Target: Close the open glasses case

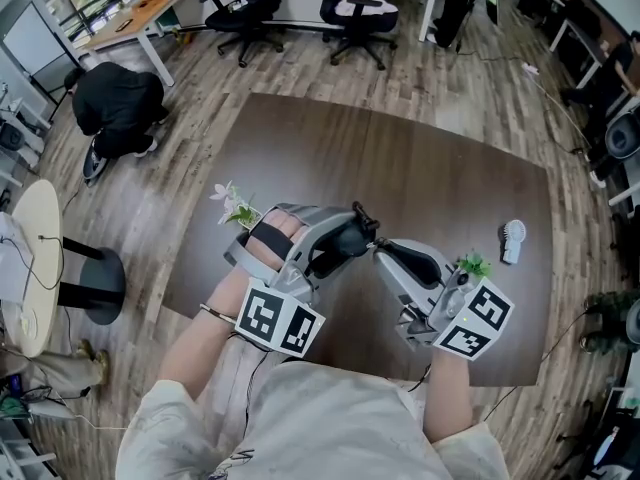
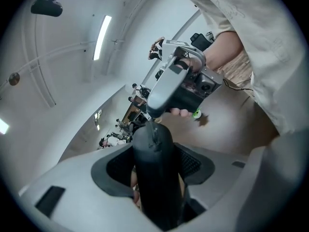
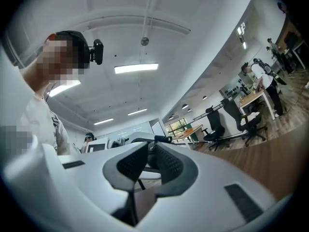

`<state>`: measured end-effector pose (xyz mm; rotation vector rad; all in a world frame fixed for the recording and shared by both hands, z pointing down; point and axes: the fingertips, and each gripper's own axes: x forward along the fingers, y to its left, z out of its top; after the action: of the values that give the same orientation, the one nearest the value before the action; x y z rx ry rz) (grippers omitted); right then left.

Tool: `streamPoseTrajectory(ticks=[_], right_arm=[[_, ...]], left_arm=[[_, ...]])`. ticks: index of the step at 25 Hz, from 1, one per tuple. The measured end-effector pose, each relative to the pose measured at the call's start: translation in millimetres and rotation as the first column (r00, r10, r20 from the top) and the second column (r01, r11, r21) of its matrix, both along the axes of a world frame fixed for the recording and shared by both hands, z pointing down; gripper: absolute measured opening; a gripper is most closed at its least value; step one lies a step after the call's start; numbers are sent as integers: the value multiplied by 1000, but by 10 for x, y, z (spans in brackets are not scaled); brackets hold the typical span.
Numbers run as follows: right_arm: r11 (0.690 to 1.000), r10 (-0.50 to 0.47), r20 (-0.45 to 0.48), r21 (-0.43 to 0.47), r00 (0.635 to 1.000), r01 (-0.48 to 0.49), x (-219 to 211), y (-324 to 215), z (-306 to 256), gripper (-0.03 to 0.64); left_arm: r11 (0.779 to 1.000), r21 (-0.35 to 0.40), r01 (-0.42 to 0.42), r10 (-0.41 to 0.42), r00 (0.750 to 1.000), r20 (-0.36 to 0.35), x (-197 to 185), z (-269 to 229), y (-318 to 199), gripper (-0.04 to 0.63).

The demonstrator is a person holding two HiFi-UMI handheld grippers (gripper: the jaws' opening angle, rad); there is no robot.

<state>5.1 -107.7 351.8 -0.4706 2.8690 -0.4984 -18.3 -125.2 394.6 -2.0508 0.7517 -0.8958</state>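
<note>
Dark brown desk below me, office chairs further back. My left gripper had its fingers clamped around the black glasses case, holding it over the desk. The right gripper sat just beside the case's end, fingers only a slit apart, gripping nothing.

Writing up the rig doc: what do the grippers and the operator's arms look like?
The left gripper and right gripper have light grey moulded shells and dark textured pads. Each carries a white cube with black square markers: left cube, right cube. A black cable trails from the left cube; a black strap crosses the left hand. The operator wears short cream sleeves.
</note>
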Motion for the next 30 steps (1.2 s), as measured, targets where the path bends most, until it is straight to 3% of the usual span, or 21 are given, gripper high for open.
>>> streamPoseTrajectory(ticks=[5, 16, 20, 27, 30], right_arm=[[999, -30, -23, 28, 999, 30, -41, 48, -2, 126], [999, -10, -45, 47, 999, 12, 9, -21, 8, 139], [997, -9, -75, 76, 997, 15, -12, 41, 15, 84], [997, -17, -95, 71, 995, 24, -80, 66, 65, 98], [997, 10, -116, 81, 993, 0, -84, 27, 83, 34]], left_arm=[[1000, 25, -9, 8, 1000, 29, 10, -17, 5, 253], [997, 60, -47, 41, 995, 94, 89, 30, 62, 253], [999, 43, -29, 27, 998, 49, 67, -20, 34, 253], [999, 52, -18, 15, 999, 51, 20, -36, 15, 253], [998, 58, -13, 10, 998, 55, 21, -29, -1, 253]])
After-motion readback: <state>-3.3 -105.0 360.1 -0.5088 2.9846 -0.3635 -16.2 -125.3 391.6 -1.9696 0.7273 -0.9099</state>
